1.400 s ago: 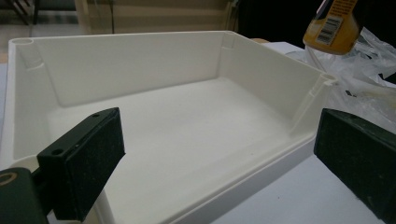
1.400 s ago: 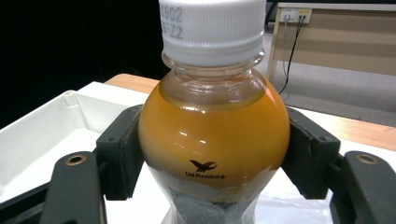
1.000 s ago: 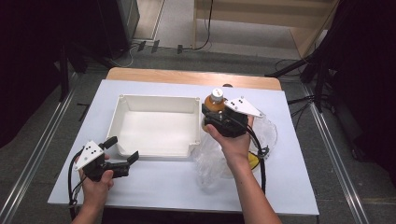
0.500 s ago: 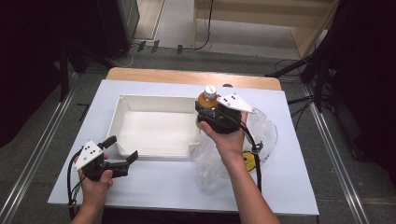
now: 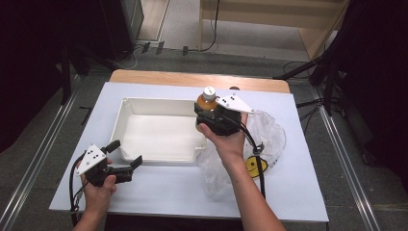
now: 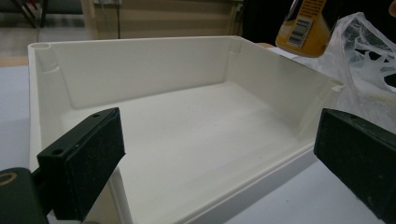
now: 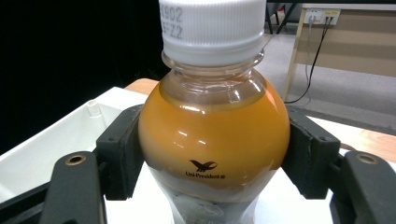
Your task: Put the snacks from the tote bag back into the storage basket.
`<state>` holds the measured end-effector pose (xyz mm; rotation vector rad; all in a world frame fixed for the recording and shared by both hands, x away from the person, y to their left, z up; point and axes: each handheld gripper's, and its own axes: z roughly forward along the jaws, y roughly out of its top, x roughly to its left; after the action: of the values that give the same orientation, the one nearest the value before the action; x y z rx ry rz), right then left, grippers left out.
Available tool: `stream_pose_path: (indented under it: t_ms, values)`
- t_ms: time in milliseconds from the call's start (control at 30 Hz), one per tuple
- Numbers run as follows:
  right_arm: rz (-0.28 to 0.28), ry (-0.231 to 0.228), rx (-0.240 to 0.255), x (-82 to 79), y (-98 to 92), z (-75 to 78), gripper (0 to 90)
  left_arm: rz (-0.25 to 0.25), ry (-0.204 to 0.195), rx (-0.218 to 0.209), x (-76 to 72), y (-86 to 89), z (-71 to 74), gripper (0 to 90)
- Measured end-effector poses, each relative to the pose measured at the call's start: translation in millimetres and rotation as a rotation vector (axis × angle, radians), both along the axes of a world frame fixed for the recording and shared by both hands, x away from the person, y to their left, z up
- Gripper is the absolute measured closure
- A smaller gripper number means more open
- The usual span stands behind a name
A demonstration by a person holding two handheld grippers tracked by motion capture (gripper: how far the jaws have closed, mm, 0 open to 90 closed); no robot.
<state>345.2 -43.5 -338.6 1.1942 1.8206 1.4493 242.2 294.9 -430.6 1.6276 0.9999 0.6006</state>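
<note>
While carried upright, the orange-juice plastic bottle with white cap sits clamped between the right gripper fingers.
Below waits the white plastic tray, ready to receive it; left gripper fingers gape wide, holding nothing.

High view above the table; gripper views low and close, sharing the white bin.

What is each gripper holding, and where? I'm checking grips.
The right gripper clamps the orange drink bottle by its rounded shoulder; the left gripper holds nothing.
</note>
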Motion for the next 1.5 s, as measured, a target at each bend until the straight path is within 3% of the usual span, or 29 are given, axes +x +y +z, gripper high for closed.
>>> stream_pose_path:
  t_ms: [867,1500]
  values:
    - [0.035,0.01,-0.014,7.1,25.5,-3.9,31.0,0.003,-0.002,0.0,0.2,0.8,-0.3,2.0]
    - [0.044,0.023,-0.031,10.6,29.7,-17.4,31.0,0.002,0.005,0.0,1.2,0.6,-1.6,2.0]
